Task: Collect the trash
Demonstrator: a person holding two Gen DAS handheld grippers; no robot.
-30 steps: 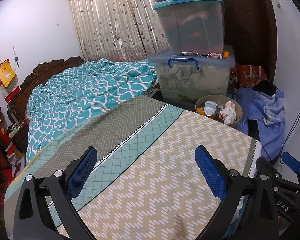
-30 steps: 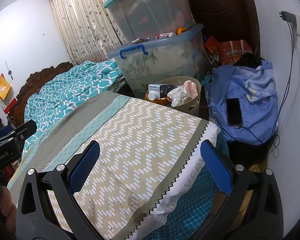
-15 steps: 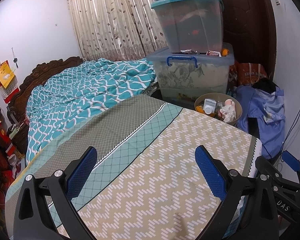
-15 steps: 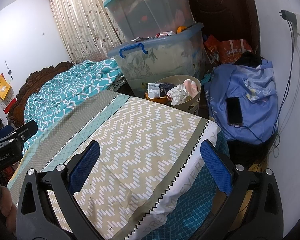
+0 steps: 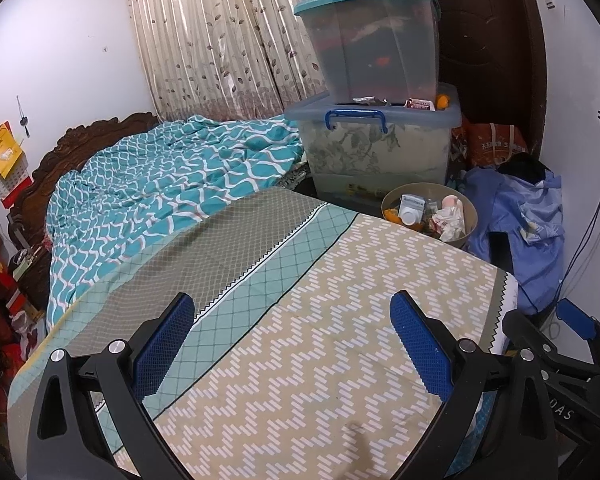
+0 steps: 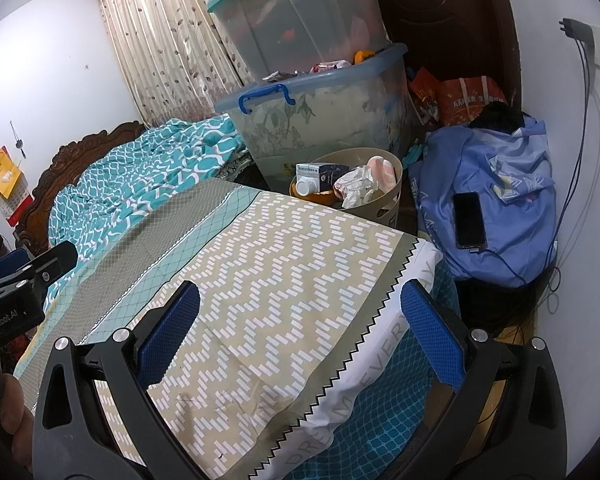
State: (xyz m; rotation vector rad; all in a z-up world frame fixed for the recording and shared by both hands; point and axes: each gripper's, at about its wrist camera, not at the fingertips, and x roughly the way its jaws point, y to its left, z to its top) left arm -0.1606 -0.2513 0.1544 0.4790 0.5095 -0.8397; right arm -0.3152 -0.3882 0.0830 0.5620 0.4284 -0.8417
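Hovering above the foot of the bed, the left gripper [image 5: 292, 344] and the right gripper [image 6: 300, 328] both have their blue-padded fingers spread wide with nothing between them. Under and between the fingers lies only the patterned bedsheet [image 5: 320, 320], beige with white dashes, bordered on the fingers' left by a teal lattice band and a grey one. Nothing stands between the fingers and the beige trash basket [image 6: 380, 204], which sits on the floor straight ahead, just past the far edge of the bed. It holds a small carton [image 6: 316, 171], a white cap, crumpled paper [image 6: 354, 186] and a pink item. Behind the basket stand stacked clear storage bins [image 5: 376, 148], the lower with a blue handle. To the right of the fingers, a blue garment [image 6: 508, 200] is heaped by the wall with a dark phone [image 6: 469, 219] lying on it, a cable running from it. Ahead and left, a teal quilt [image 5: 172, 184] is rumpled toward a carved wooden headboard.

Since a second ago, the basket sits a little farther off in both views, and the grippers have kept their wide spread.

Leaf-patterned curtains [image 5: 220, 40] hang behind the bed, a dark wooden door [image 5: 488, 48] stands behind the bins, and the walls are white.
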